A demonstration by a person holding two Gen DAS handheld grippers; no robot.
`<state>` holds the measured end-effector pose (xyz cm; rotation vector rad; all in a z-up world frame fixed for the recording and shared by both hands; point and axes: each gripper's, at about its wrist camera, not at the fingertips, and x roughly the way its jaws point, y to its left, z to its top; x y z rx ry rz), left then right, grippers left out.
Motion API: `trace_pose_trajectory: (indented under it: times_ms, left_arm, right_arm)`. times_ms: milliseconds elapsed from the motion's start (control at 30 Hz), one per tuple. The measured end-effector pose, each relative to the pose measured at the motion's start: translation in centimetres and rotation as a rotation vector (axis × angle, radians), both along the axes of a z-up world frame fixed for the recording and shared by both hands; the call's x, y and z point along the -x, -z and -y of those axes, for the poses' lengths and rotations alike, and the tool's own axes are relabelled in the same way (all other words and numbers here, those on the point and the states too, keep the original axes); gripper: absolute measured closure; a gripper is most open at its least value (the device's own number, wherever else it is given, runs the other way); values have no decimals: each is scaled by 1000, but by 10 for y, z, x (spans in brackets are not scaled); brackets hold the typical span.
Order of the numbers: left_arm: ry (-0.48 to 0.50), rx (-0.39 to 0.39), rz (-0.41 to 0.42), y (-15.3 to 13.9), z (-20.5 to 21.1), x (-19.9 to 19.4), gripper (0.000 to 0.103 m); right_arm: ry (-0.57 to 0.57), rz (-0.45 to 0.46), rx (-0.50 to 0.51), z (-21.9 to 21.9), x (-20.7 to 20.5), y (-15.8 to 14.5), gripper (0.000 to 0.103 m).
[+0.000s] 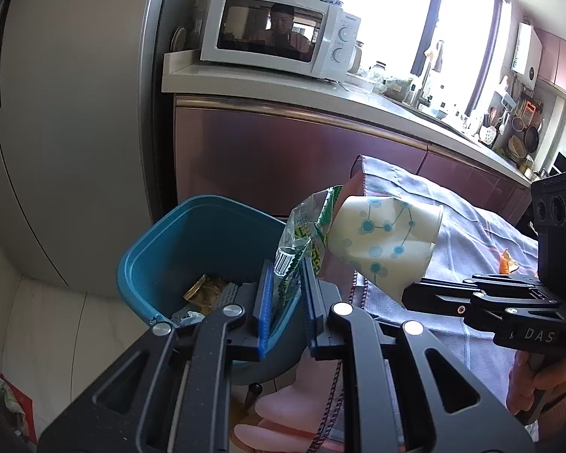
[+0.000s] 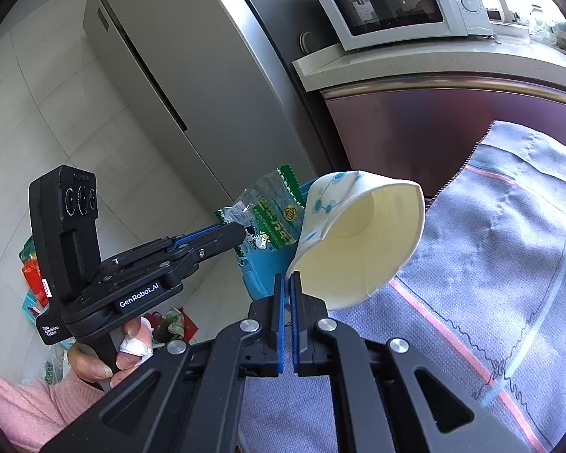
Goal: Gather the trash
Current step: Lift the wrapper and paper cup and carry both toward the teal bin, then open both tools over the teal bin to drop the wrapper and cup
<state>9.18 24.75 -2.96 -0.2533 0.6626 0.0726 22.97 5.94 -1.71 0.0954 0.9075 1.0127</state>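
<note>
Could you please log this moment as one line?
left tongs: shut on wrapper | right tongs: shut on paper cup | bin: below

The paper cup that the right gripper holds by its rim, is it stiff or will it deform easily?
The paper cup is probably soft: its mouth is already squashed out of round where the right gripper pinches the rim. It is likely light, hanging from that one thin edge. It may slip or crease further if squeezed harder.

Daylight floods through the window point(image 1: 415, 30) — blown out, perhaps overexposed — edges bowed, corners dark, focus sharp.
</note>
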Motion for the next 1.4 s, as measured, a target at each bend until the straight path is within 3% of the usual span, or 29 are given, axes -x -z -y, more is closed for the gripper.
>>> trace_pose_trajectory:
  times_ms: [1400]
  left_arm:
    - [-117,22,-89,41,-30,-19,88]
  right_arm:
    - [-116,24,177,-60,-14,20,101]
